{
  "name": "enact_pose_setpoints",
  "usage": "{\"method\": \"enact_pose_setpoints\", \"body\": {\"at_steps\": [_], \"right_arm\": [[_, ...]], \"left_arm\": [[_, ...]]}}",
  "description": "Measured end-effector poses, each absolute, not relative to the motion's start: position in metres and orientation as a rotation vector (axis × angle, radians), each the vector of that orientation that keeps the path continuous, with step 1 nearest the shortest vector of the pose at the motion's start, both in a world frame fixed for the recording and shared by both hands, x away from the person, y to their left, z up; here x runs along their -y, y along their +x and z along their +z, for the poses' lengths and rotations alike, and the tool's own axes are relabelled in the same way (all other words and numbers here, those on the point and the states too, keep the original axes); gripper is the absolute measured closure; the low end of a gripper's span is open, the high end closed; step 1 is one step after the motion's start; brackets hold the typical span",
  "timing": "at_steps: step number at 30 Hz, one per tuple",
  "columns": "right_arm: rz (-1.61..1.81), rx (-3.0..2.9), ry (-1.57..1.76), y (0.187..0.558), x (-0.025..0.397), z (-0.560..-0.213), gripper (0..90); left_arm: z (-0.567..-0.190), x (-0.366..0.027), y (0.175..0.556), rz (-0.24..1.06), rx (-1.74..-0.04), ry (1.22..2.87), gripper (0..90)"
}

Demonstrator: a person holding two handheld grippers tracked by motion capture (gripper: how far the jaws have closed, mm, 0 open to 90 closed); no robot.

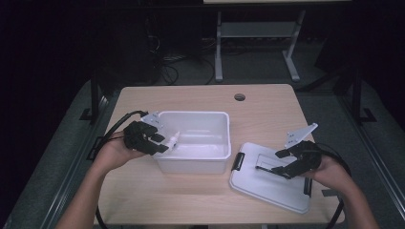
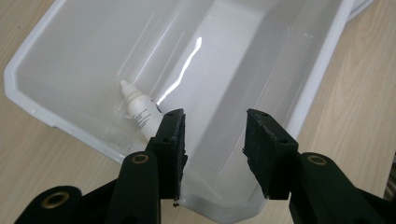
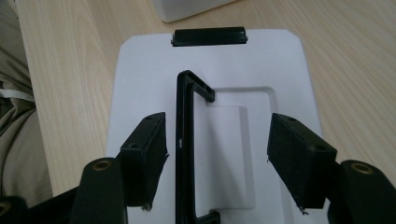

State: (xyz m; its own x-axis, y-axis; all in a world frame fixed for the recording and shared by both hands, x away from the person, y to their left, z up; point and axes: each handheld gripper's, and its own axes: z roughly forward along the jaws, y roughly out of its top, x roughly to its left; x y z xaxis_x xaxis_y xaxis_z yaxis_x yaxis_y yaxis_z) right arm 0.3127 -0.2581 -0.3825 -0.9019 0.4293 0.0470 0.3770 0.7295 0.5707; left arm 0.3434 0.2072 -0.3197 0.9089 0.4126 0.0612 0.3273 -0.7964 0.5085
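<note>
A white plastic bin (image 1: 196,162) stands mid-table, and a small white dropper bottle (image 2: 138,110) lies inside it by the near-left wall; the bottle (image 1: 173,139) is seen at the bin's left rim. My left gripper (image 1: 161,143) hovers over that rim, open, nothing between its jaws (image 2: 214,149). The bin's white lid (image 1: 267,183) lies flat to the right, with a black carry handle (image 3: 186,149) and a black end latch (image 3: 209,36). My right gripper (image 1: 282,164) is open just above the lid, its jaws either side of the raised handle (image 3: 217,163).
The wooden table (image 1: 200,98) has a round cable hole (image 1: 239,97) at the back. Another desk's legs (image 1: 218,47) and cables stand on the floor behind. Bare tabletop lies in front of the bin and behind the lid.
</note>
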Motion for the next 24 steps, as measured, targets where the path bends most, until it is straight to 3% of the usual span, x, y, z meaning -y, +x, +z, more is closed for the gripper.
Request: {"method": "enact_pose_setpoints", "body": {"at_steps": [24], "right_arm": [[0.903, -2.848, 0.648, 0.311, 0.254, -0.386, 37.2]], "left_arm": [[-0.303, -0.22, 0.321, 0.267, -0.511, 2.553, 51.1]]}}
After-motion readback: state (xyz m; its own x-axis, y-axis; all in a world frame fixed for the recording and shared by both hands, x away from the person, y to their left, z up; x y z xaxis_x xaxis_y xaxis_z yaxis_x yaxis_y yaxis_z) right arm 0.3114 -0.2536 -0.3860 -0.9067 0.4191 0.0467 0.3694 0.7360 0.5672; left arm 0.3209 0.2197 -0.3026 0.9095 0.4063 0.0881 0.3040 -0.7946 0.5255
